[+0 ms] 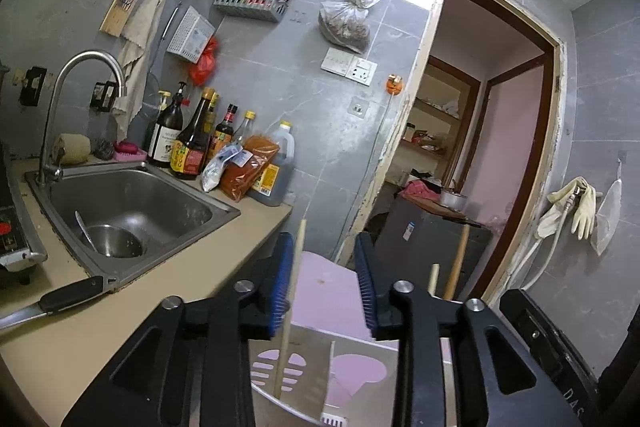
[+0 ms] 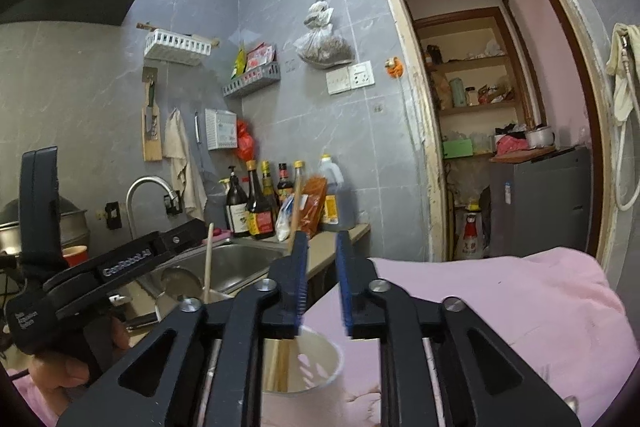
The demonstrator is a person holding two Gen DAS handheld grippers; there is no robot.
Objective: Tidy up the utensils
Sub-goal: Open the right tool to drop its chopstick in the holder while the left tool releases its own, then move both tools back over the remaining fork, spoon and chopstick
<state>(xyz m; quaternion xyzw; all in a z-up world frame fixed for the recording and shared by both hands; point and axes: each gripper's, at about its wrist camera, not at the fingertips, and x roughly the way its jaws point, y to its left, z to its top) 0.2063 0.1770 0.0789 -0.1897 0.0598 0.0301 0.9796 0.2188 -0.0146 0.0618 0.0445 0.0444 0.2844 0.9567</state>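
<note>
My left hand-held gripper [image 1: 325, 279] fills the bottom of its view, jaws apart; a chopstick [image 1: 291, 291] stands upright just inside the left pad, so close I cannot tell whether it touches, and nothing presses it from the other side, so it is released. Its lower end drops into the steel holder [image 1: 316, 359] right below the fingers, and two more stick tips poke up just right of the right pad. My right hand-held gripper [image 2: 322, 279] is also parted, with a slim gap between the blue pads; a chopstick [image 2: 297, 203] rises beside its left pad, outside the gap, and runs down into the same holder [image 2: 316, 359], which sits directly under the fingers against pink cloth. Nothing is clamped there either. From the right view the left hand-held gripper shows at the left, near the sink [image 2: 240, 267]. A knife [image 1: 56, 301] lies on the worktop [image 1: 168, 291] beside the sink's front corner.
</note>
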